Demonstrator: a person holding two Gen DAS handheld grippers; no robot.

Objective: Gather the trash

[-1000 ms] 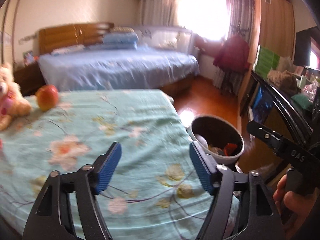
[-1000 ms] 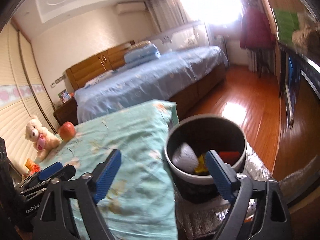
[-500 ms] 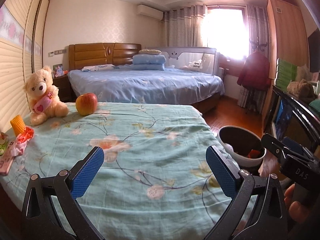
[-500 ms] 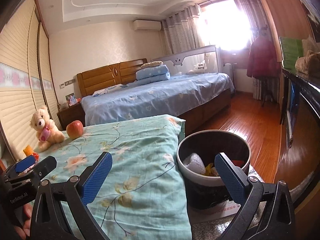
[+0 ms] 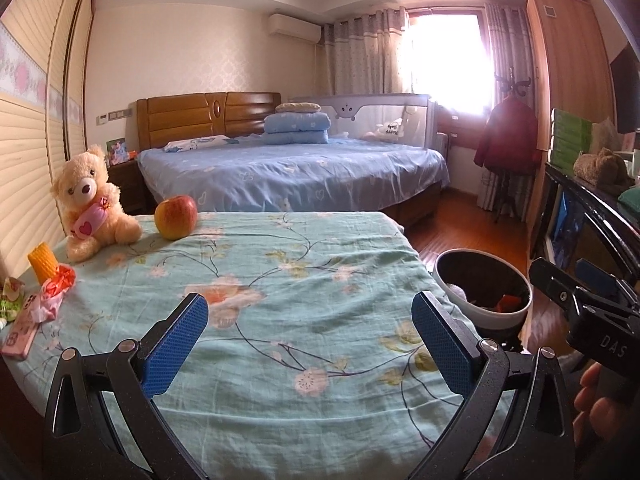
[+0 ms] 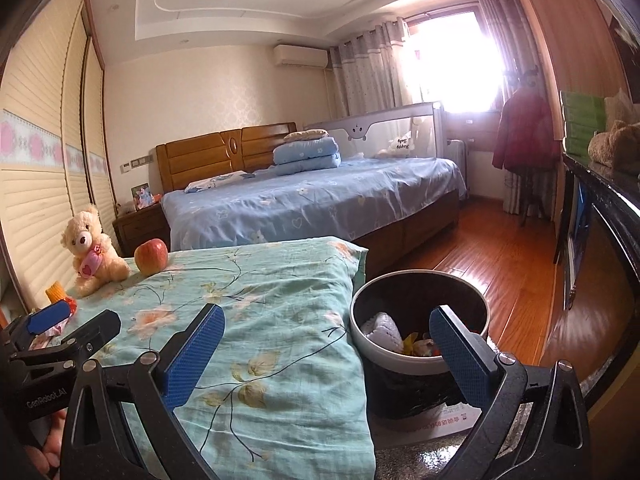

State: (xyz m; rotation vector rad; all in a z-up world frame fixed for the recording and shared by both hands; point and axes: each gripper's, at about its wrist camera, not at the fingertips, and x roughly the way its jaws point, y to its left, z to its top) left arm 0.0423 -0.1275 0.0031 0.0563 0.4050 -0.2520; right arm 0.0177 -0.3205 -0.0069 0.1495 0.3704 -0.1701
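Observation:
My left gripper hovers open over the near end of a teal flowered bed cover, nothing between its blue pads. At the cover's left edge lie a crumpled pink and red wrapper, an orange corn-like piece and a green packet. My right gripper is open and empty too, straddling the cover's right edge and a black bin with a white rim. Inside the bin are a white crumpled wad and yellow scraps. In the left wrist view the bin stands on the floor to the right.
A teddy bear and an apple sit at the far left of the cover, a pink phone near its left edge. A blue bed lies behind. Wooden floor runs right of the bin, beside a dark cabinet.
Both grippers' jaws have spread wider. Both views have swung up and levelled out, so the bin sits lower and further off and the whole cover with the toys has come into sight.

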